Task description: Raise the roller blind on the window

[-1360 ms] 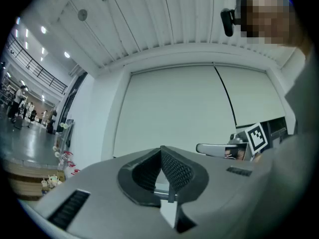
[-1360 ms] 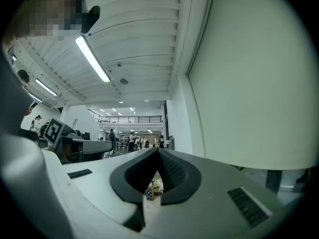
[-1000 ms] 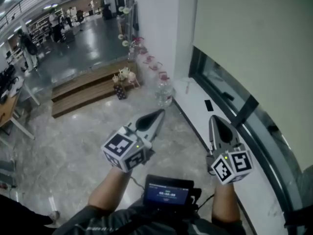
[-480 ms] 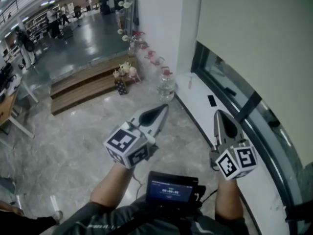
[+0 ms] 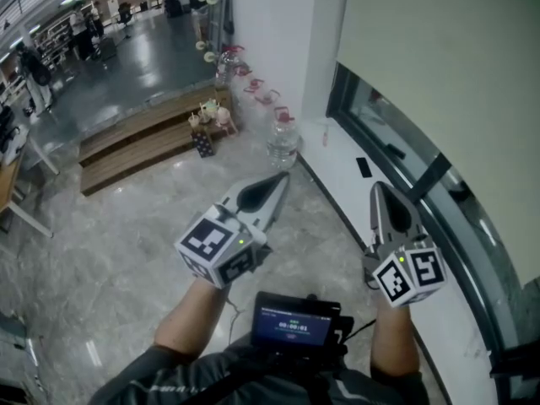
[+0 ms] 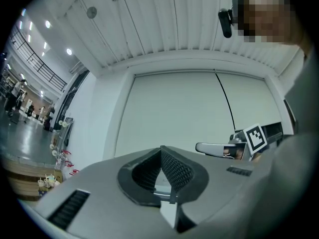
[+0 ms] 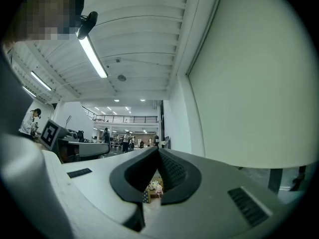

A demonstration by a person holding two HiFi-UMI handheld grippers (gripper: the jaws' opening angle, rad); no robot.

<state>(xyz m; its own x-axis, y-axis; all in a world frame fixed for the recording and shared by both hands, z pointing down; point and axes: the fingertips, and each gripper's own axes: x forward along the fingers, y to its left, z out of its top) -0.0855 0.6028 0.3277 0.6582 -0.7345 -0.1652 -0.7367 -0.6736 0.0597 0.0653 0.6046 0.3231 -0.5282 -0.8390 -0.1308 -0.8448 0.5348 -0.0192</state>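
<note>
Nearest, a black handheld screen (image 5: 293, 327) sits at the person's chest. The grey two-jaw left gripper (image 5: 277, 180): jaws fully together, nothing between them. The matching right gripper (image 5: 377, 191): likewise closed and empty, held over the white window sill (image 5: 342, 180). Neither touches the cream fabric roller blind (image 5: 439, 74), which hangs at right over most of the dark-framed window (image 5: 396, 154), glass bare below its hem. Beyond: clear water bottle (image 5: 283, 142), wooden steps (image 5: 135, 146)

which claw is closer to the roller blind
The right claw, held over the white sill by the roller blind. The left claw is out over the marble floor, farther from it.
</note>
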